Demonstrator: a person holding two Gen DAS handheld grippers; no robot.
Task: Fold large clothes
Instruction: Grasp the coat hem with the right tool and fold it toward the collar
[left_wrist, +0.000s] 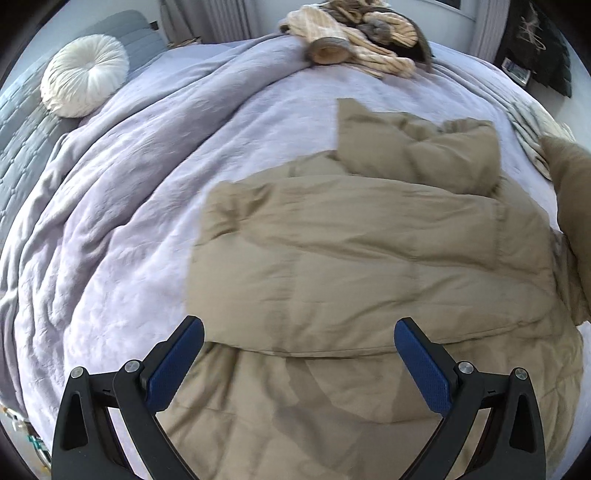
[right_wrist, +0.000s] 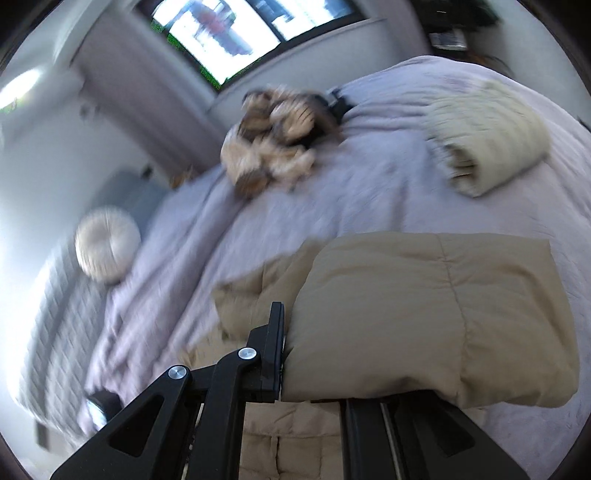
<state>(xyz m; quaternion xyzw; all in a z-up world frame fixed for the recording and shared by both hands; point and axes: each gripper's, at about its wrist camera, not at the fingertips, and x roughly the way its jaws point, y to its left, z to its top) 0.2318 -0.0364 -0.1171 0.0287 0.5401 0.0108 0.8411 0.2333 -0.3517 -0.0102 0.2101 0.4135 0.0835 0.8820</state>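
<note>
Spread across the lilac bed cover (left_wrist: 155, 206): a tan quilted jacket (left_wrist: 354, 258), puffy, soft and light by the look of it, probably slippery-shelled and inclined to spring back out of a crease, so best pinched at hems, cuffs or a seamed edge instead of the padded middle. Left tool (left_wrist: 299, 354) wide open over the jacket's near hem, blue pads (left_wrist: 173, 369) clear of the cloth and holding nothing. Right tool (right_wrist: 282, 354) pinched nearly closed on a fold of the same jacket, padded flap draped over its far side, lifted off the bed.
</note>
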